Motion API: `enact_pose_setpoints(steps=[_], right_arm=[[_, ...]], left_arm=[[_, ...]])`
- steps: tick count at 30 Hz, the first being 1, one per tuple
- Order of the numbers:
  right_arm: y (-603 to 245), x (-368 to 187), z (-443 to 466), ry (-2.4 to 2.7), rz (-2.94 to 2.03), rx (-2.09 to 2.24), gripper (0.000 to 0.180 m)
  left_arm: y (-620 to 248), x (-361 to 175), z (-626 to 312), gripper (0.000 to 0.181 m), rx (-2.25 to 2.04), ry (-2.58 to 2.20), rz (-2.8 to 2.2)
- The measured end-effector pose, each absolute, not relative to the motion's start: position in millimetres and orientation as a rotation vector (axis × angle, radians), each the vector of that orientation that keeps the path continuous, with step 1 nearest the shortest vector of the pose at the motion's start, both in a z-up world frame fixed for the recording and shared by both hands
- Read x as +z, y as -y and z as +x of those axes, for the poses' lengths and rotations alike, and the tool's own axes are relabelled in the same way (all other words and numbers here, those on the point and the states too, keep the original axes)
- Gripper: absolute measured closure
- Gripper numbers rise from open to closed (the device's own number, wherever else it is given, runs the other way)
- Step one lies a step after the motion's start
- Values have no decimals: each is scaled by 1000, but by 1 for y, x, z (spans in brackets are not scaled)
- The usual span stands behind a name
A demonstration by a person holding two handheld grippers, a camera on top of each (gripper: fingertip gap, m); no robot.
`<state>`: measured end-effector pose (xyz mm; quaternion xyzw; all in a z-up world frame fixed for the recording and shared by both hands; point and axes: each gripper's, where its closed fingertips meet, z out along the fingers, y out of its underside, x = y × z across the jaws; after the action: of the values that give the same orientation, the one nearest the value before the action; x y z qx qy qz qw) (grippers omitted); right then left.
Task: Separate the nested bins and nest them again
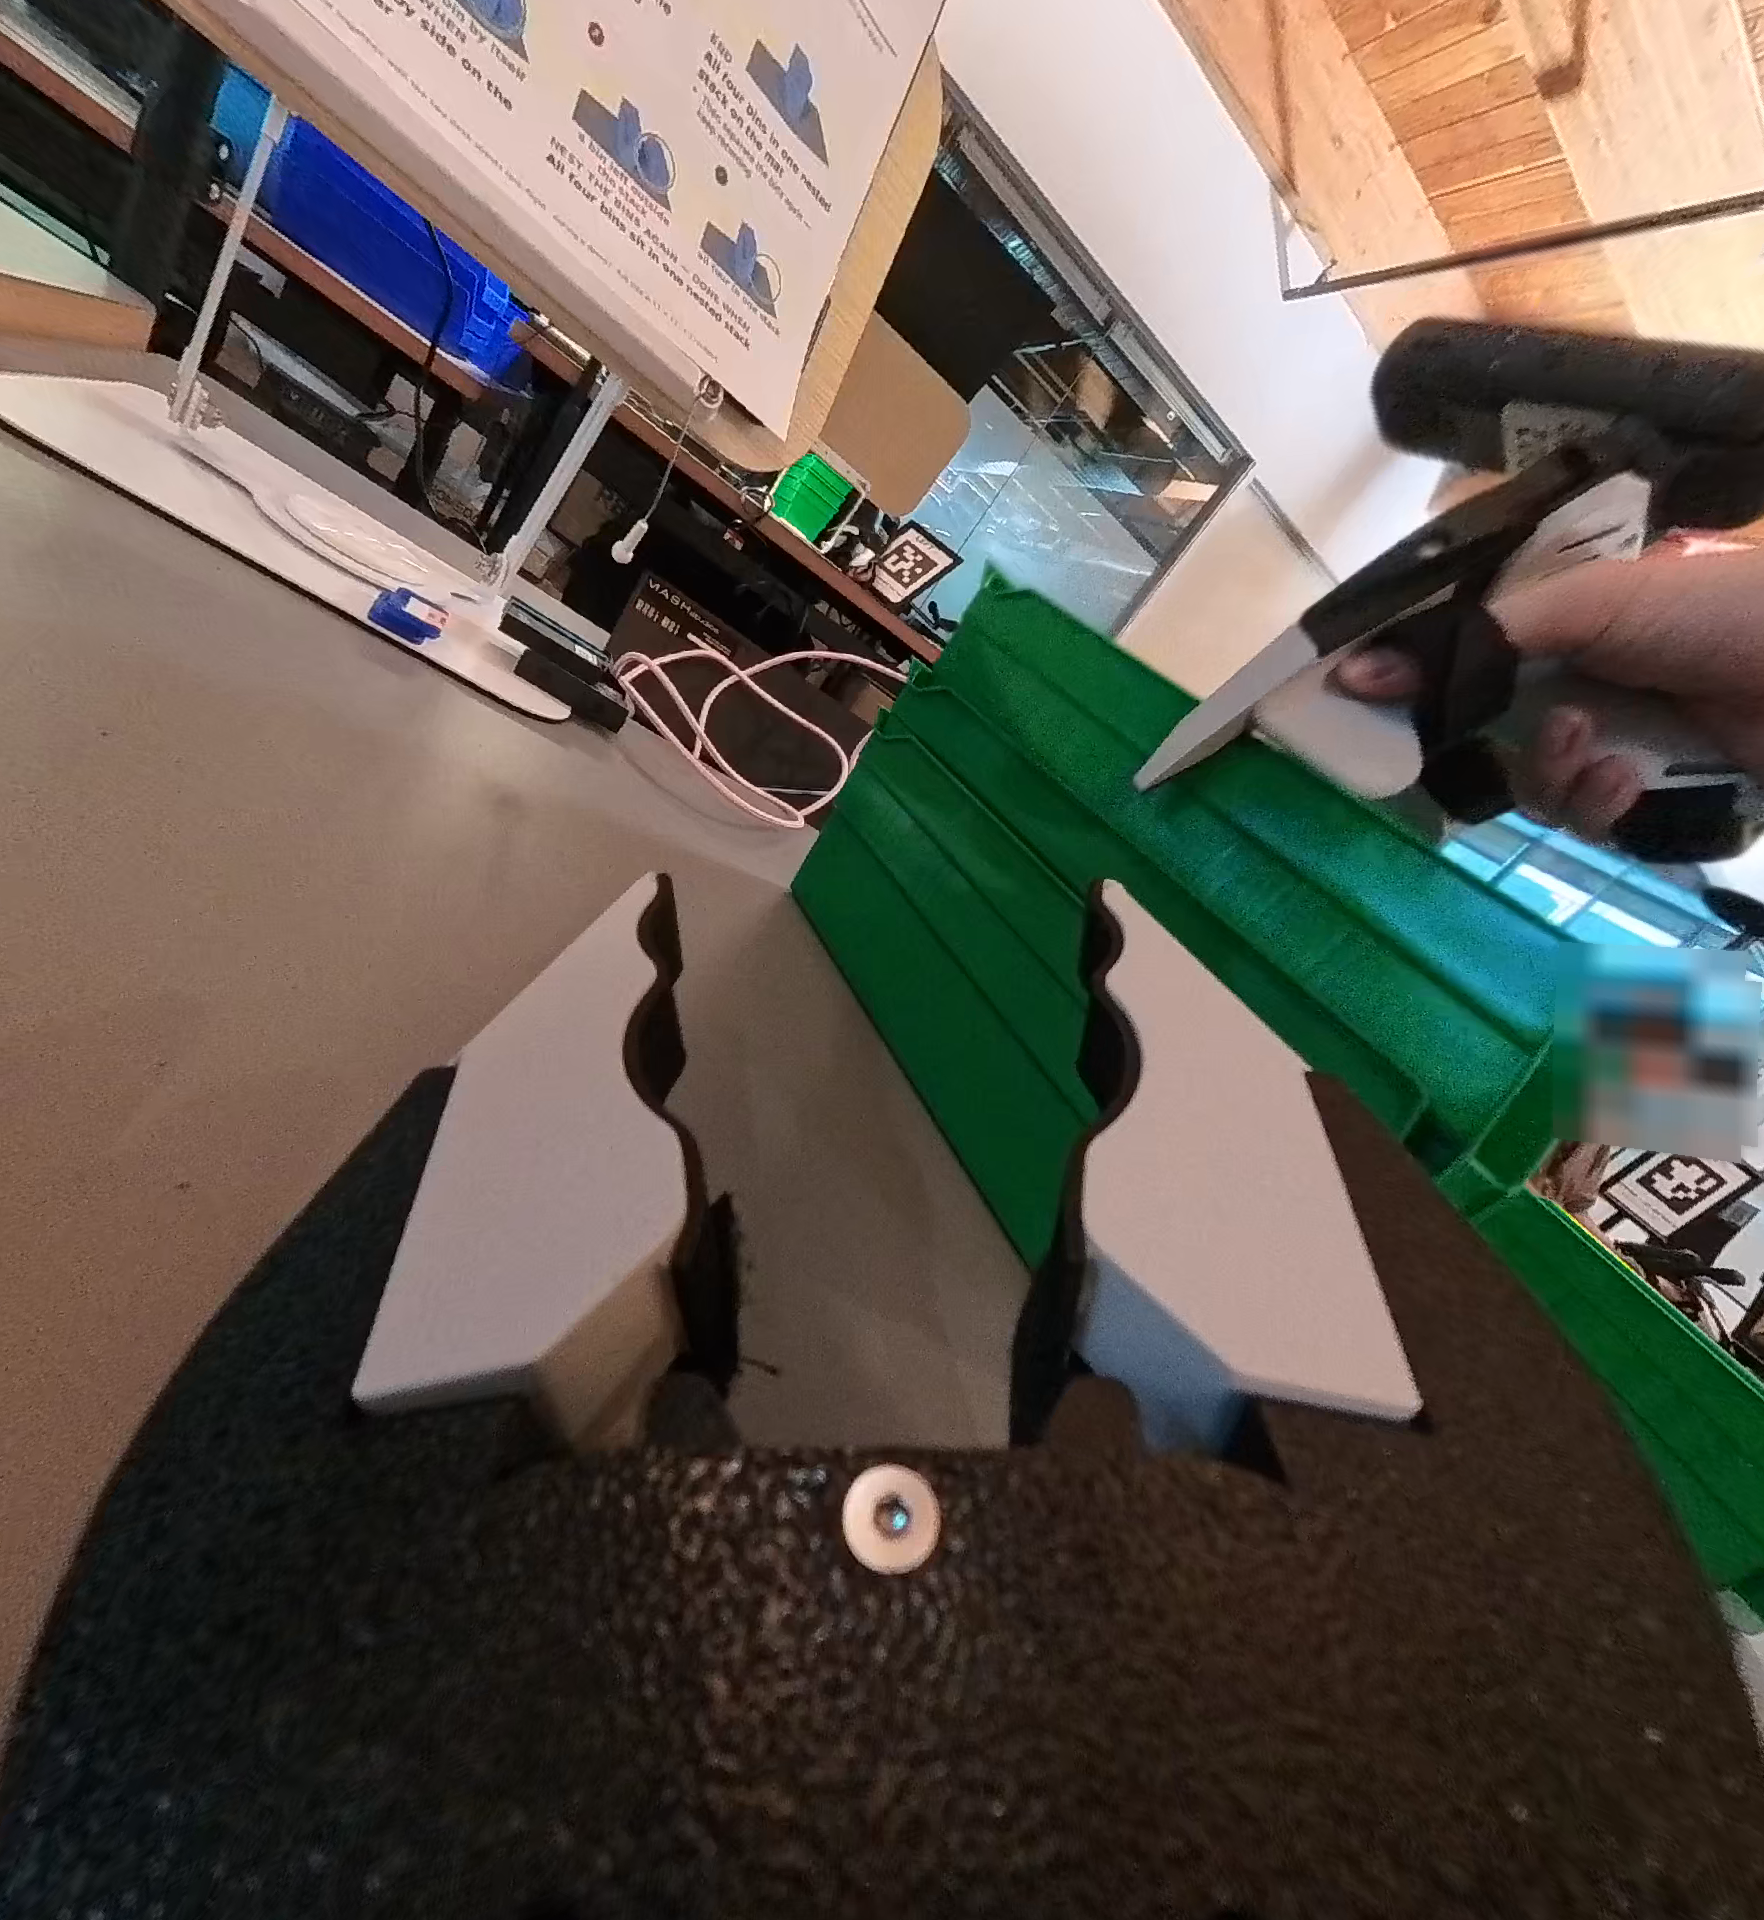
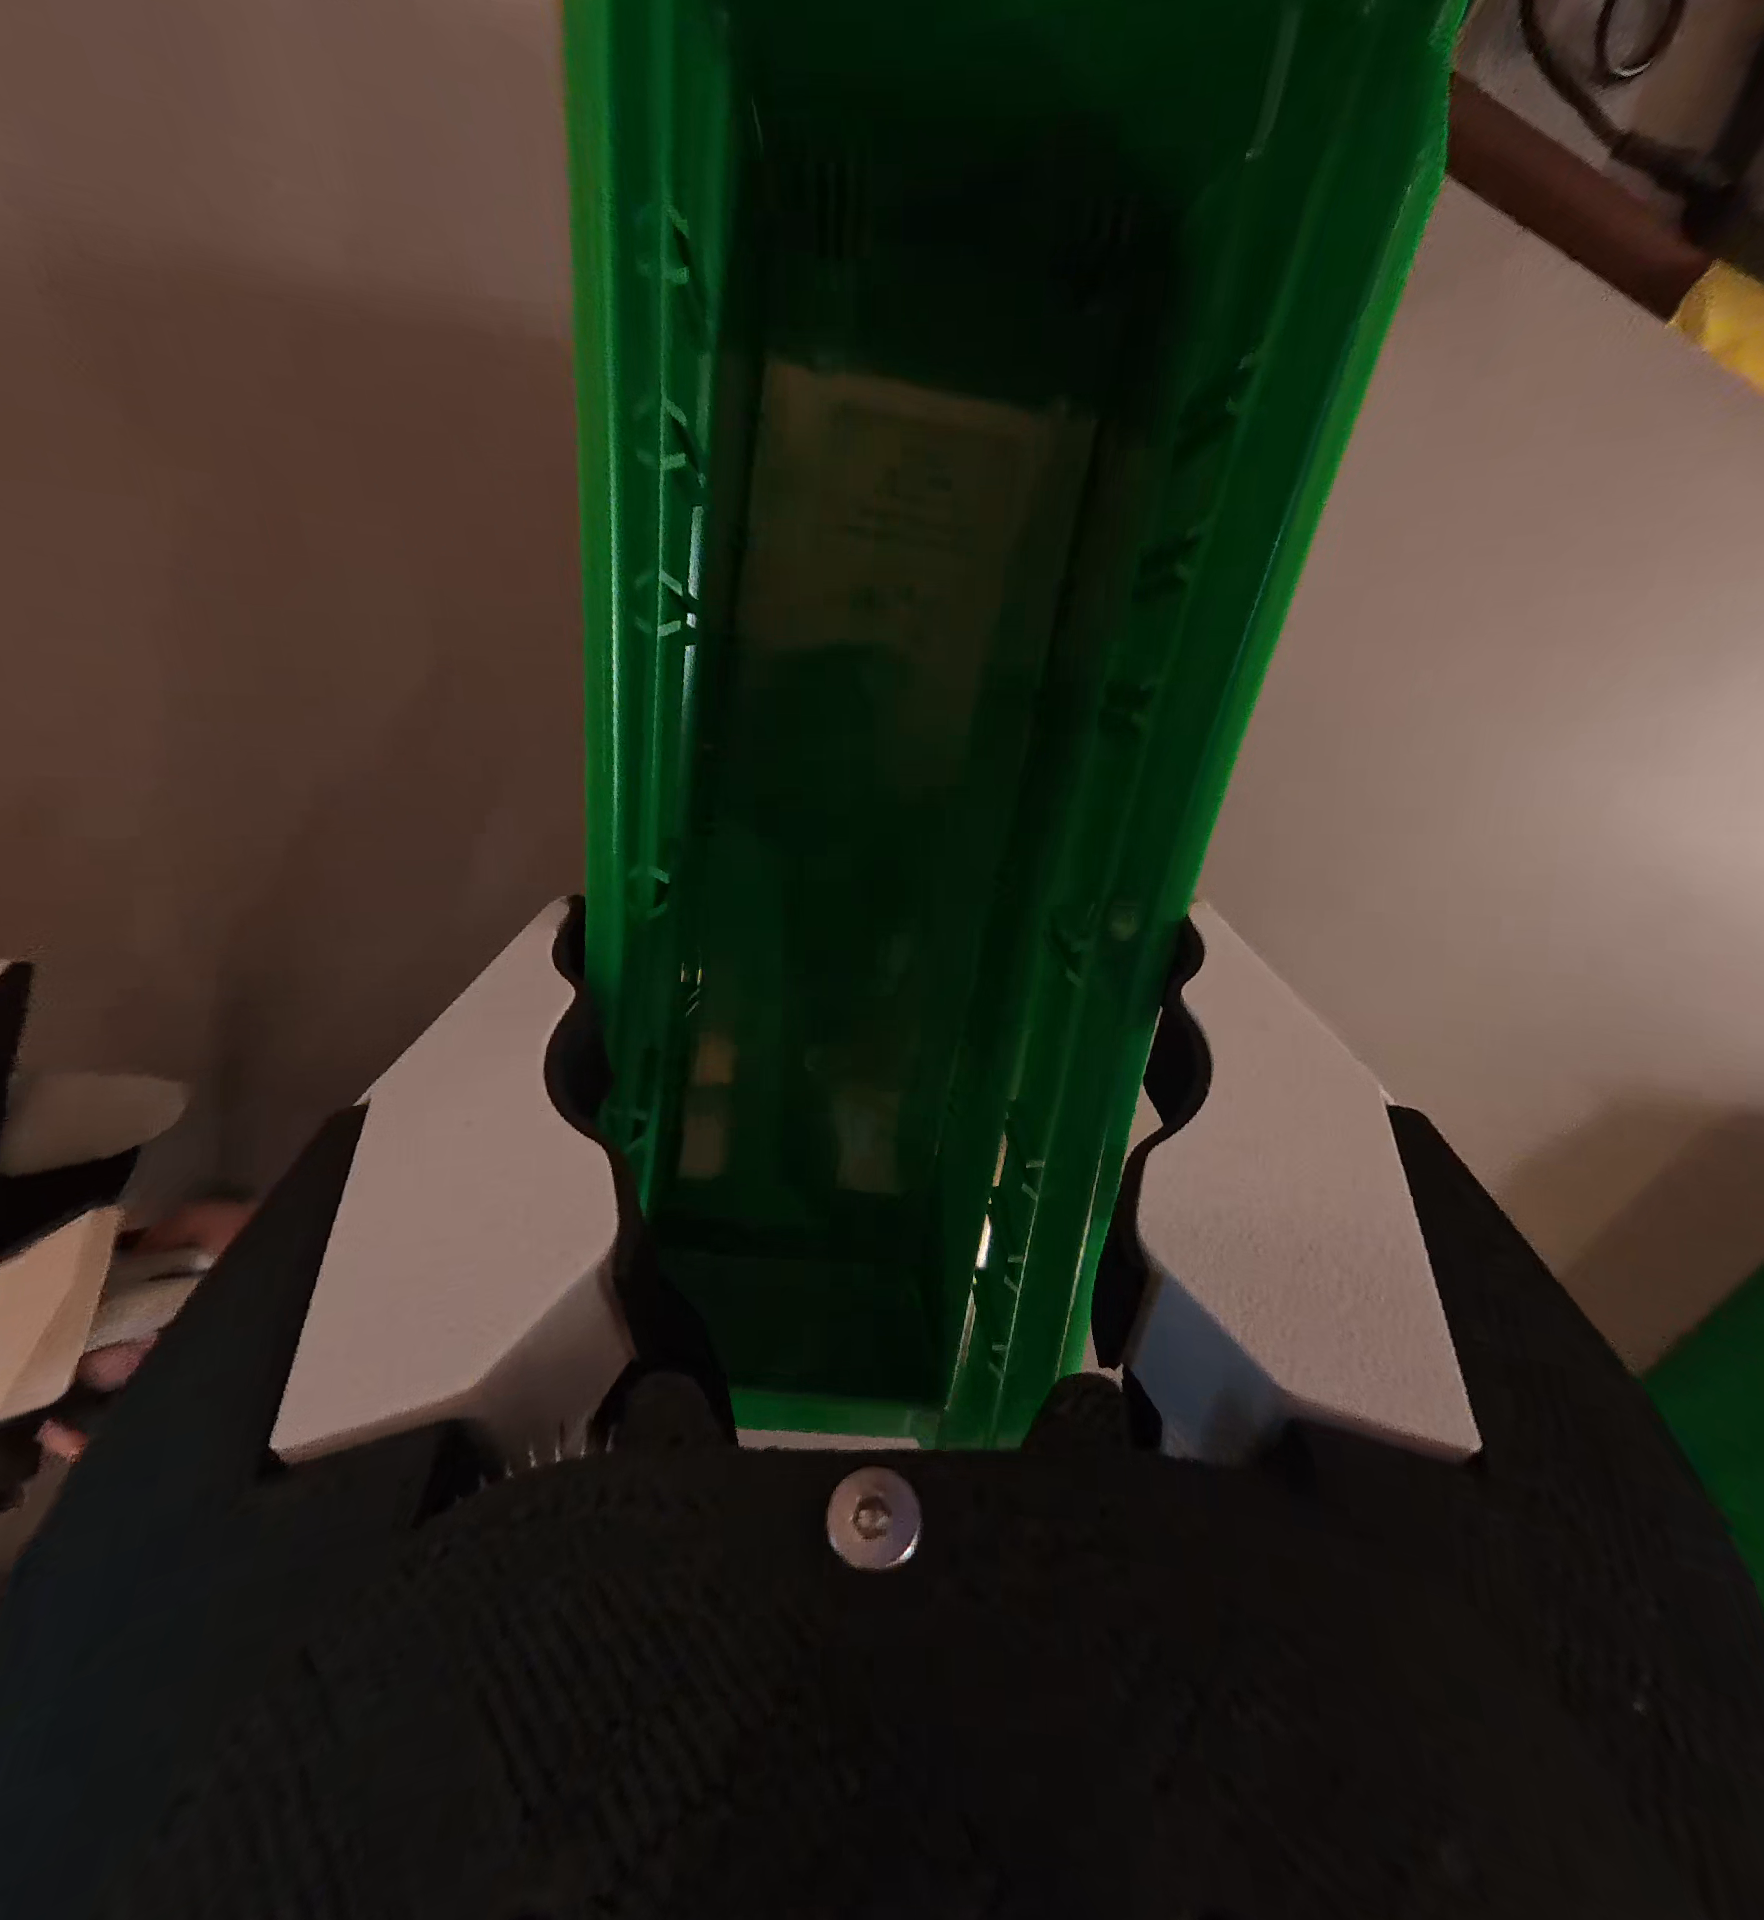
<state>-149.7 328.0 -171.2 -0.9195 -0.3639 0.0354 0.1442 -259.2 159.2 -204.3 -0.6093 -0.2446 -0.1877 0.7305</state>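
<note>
On the grey table (image 1: 234,883) lies a stack of nested green bins (image 1: 1013,831), on its side beside the left gripper. Behind it stands a white instruction board (image 1: 649,156) on a pale mat (image 1: 182,468), with a pink cable (image 1: 753,707) near the table edge. Right gripper (image 2: 878,956) clamps across the green stack, one finger (image 2: 504,1091) on each outer wall. Left gripper (image 1: 883,894) hangs released above the table, its jaws spread with nothing between them.
</note>
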Motion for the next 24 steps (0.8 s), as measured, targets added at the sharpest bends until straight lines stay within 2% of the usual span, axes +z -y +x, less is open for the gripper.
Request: enact_pose_setpoints(steps=[1,3,8,11,14,19,24], right_arm=[[-329,-177,-150,1048,-2652,99,72],[-330,-185,-152,1048,-2649,99,70],[-330,-190,-155,1058,-2614,124,47],[-331,-174,-157,1105,-2531,212,33],[-327,-142,-139,1203,-2390,314,27],[-353,-120,-17,1194,-2248,138,25],[-380,-168,148,950,-2585,12,20]], left_arm=[[-159,-204,-259,105,-412,538,-1344],[-160,-205,-259,105,-410,534,-1347],[-160,-204,-258,105,-408,531,-1347],[-159,-204,-258,105,-406,527,-1344],[-159,-204,-258,105,-408,529,-1344],[-164,-206,-253,105,-408,516,-1367],[-167,-207,-248,105,-388,502,-1386]])
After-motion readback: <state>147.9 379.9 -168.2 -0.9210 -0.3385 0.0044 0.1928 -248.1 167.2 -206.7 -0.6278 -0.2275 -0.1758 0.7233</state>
